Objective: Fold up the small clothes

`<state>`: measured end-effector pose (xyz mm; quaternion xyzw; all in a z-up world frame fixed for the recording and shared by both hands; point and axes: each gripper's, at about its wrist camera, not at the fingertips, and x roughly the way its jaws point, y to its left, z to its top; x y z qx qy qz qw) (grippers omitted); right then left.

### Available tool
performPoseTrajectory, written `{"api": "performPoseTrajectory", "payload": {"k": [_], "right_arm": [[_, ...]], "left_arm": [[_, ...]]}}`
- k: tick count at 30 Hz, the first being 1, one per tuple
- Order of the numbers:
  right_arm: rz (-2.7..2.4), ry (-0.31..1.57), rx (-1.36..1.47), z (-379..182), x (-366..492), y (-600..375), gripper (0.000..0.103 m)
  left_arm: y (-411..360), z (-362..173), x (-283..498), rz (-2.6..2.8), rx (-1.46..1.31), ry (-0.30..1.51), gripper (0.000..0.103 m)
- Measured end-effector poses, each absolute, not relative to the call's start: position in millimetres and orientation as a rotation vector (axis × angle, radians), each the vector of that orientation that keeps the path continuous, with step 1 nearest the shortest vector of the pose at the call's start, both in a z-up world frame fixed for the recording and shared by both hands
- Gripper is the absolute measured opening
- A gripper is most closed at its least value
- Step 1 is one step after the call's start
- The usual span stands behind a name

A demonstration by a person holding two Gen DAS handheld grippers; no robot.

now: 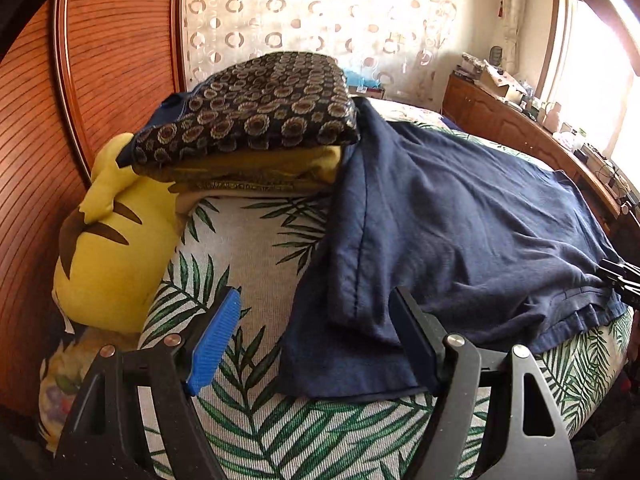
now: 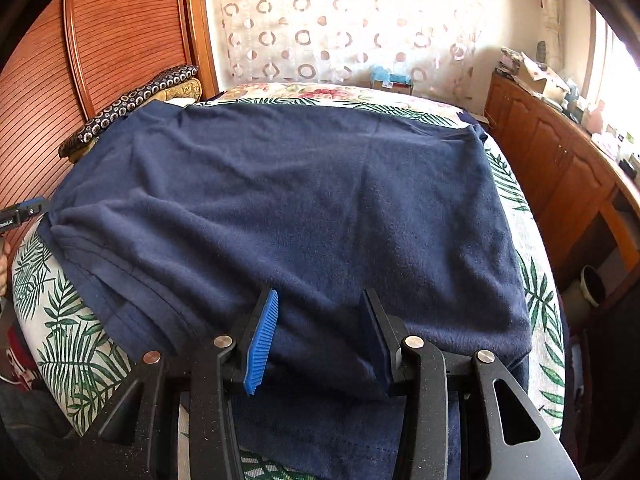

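The left gripper point(image 1: 316, 336) has its fingers spread wide, the blue-ribbed pad point(image 1: 216, 344) over bare bedcover and the other finger at the near left corner of the navy garment point(image 1: 460, 224); the pads press on nothing. The right gripper point(image 2: 316, 336) holds its fingers partly apart, a raised fold of the navy garment point(image 2: 304, 208) lying between them near its front hem; whether the pads actually pinch the cloth cannot be told.

The garment lies spread flat across the palm-leaf bedcover point(image 1: 248, 256), covering most of the bed, with its near edge hanging a little over the near side. Its left edge is folded into a long seam running away from the camera.

Just left of the garment's far corner, a stack of folded clothes point(image 1: 256, 136) sits on the bed, a dark circle-patterned piece on top and yellow pieces beneath. A yellow plush toy point(image 1: 108, 248) leans against the stack's left side, next to the wooden headboard point(image 1: 48, 152). On the right, a wooden cabinet point(image 2: 560, 168) runs along the wall, cluttered on top. A patterned curtain point(image 2: 340, 24) hangs at the far end.
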<state>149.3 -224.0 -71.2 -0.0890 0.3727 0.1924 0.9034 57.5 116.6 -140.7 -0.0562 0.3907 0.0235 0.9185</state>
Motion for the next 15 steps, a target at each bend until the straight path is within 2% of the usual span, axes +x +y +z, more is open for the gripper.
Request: {"api": "performPoseTrajectory", "payload": {"k": [5,7,9,11,13,15], "right_arm": [[0.388,0.759,-0.194,-75.0,145.1,-220.6,0.044],[0.385,0.757,-0.196,-75.1,143.9,-220.0,0.044],[0.384,0.756,-0.202,-74.4,143.8,-219.8,0.044],[0.385,0.757,-0.209,-74.2,143.2,-218.1,0.046],[0.388,0.758,-0.212,-74.2,143.5,-217.4,0.047],[0.389,0.758,-0.214,-73.1,144.3,-218.1,0.048]], "left_arm": [[121.0,-147.8,71.1,0.021,-0.125,0.831,0.077],[122.0,-149.2,75.6,0.002,-0.131,0.841,0.068],[122.4,-150.3,78.6,-0.009,-0.136,0.845,0.063],[120.1,-150.2,79.6,-0.017,-0.127,0.847,0.055],[116.6,-149.7,80.1,-0.039,-0.123,0.848,0.038],[111.9,-149.5,79.6,-0.069,-0.119,0.847,0.025]]}}
